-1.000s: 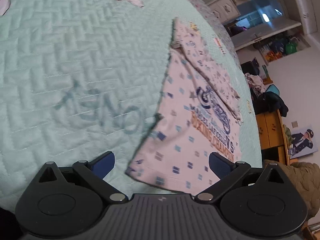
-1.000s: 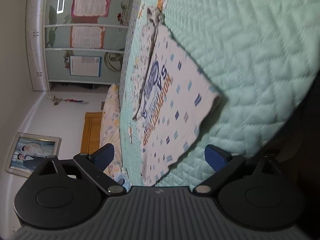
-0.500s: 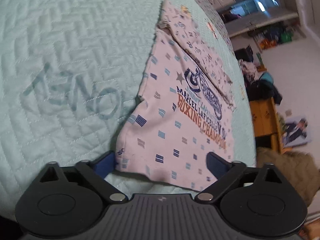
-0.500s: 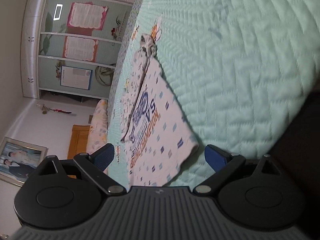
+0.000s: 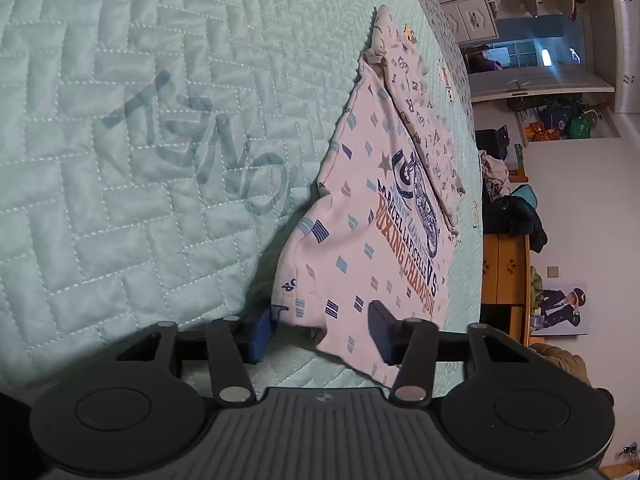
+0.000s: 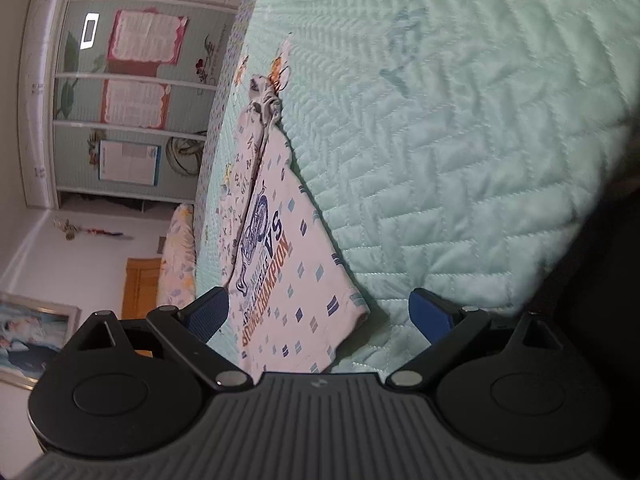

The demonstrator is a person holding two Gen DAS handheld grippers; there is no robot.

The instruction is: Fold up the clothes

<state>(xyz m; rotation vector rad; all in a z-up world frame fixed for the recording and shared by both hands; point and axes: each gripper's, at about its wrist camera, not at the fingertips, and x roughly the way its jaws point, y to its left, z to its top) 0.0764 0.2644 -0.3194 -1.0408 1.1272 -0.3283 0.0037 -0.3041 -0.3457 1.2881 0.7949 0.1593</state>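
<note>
A white printed shirt point(image 5: 380, 216) with small blue marks and "BOXING CHAMPION" lettering lies partly folded on the mint quilted bedspread point(image 5: 140, 160). My left gripper point(image 5: 320, 332) is open, its jaws partly closed, with the shirt's near corner bunched between the blue pads. The shirt also shows in the right wrist view point(image 6: 280, 272). My right gripper point(image 6: 320, 316) is wide open, with the shirt's other near corner lying between its fingers, untouched.
The bedspread point(image 6: 460, 160) stretches wide beside the shirt. A second patterned garment point(image 5: 420, 120) lies under the shirt's far edge. A wooden cabinet point(image 5: 504, 268) and shelves stand past the bed edge; a wardrobe with posters point(image 6: 132, 92) is beyond.
Both grippers have moved closer to the shirt's near edge. The left jaws have narrowed around the near corner, which has bunched up between them. The right jaws stay wide.
</note>
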